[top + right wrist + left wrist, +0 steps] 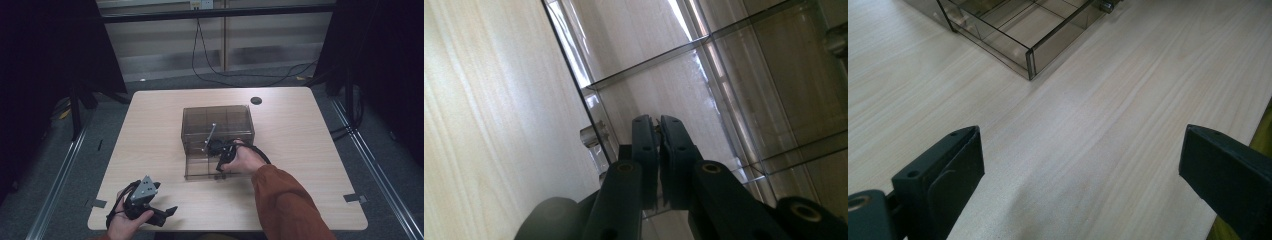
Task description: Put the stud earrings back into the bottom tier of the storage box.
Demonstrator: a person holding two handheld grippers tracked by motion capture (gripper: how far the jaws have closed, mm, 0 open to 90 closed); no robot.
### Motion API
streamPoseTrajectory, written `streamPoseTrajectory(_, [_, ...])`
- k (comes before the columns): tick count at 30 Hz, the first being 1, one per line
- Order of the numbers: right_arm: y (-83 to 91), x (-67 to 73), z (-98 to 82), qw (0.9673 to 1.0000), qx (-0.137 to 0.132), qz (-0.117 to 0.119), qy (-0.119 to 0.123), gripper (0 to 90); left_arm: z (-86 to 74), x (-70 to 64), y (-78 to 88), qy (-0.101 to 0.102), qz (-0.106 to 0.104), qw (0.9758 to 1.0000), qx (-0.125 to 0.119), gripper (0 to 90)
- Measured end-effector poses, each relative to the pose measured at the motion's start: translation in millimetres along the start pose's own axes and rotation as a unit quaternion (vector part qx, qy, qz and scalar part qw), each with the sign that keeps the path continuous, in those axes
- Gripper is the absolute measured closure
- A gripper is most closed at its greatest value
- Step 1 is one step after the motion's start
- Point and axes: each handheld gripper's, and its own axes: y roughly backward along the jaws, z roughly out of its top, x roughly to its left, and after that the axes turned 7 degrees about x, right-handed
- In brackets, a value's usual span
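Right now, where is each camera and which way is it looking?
High view: above the person's side, looking forward and down on the table; both forearms and the left gripper show.
Left gripper view: rides the left gripper, looking across the wood between its wide-apart jaws to the smoky clear box.
Right gripper view: rides the right gripper, looking down into the box's compartments; jaws nearly together, something tiny between the tips.
All three share the box.

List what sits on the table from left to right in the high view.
left tongs → smoky clear drawer box → right tongs over its pulled-out drawer → small black disc near the far edge.
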Motion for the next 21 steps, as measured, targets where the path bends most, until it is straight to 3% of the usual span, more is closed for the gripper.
streamPoseTrajectory(21, [-8.5,-3.9,0.6,1.0,0.005,-0.005,-0.005,85.3,-0.2,-0.2,-0.3,-0.001,0.003,1.0,0.004,4.3])
